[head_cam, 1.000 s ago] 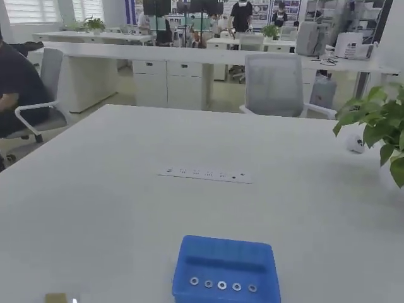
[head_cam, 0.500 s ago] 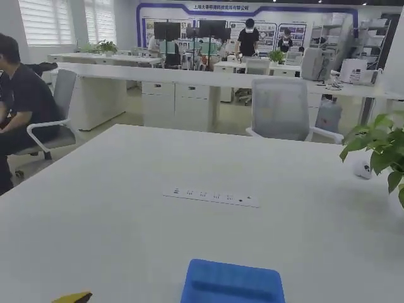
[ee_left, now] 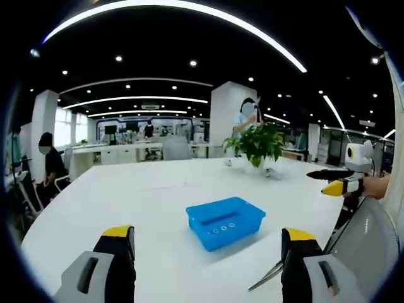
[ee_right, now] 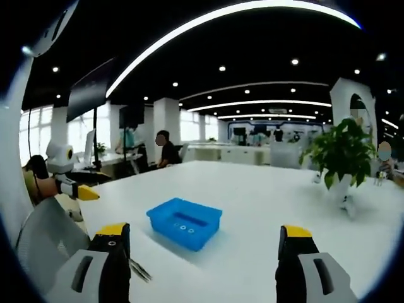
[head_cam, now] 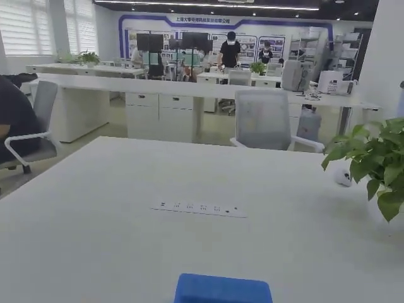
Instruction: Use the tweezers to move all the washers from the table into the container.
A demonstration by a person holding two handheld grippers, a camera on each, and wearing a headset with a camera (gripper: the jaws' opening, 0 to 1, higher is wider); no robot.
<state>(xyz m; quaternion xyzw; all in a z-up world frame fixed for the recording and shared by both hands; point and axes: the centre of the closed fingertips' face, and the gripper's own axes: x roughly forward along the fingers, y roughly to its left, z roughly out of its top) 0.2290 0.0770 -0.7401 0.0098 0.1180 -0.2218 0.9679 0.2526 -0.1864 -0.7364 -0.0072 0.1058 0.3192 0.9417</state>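
A blue container (ee_left: 225, 221) stands on the white table (ee_left: 151, 202), a little ahead of both grippers. Several washers (ee_left: 223, 227) lie in a row on its floor; they also show as washers (ee_right: 183, 229) in the container (ee_right: 184, 222) in the right gripper view. In the head view its far rim (head_cam: 222, 289) sits at the bottom edge. Metal tweezers (ee_left: 265, 278) lie on the table by the near edge, and the tweezers (ee_right: 140, 271) rest apart from both grippers. My left gripper (ee_left: 207, 240) is open and holds nothing. My right gripper (ee_right: 199, 235) is open and holds nothing too.
A power strip (head_cam: 199, 208) is set into the middle of the table. A potted plant (head_cam: 372, 164) and a small white object (head_cam: 343, 177) stand at the far right. An office chair (head_cam: 262, 120) is at the far edge, with people and desks behind.
The head camera has tilted upward, so the container has slid to the bottom of the picture and its washers have left that view. Nothing on the table has moved.
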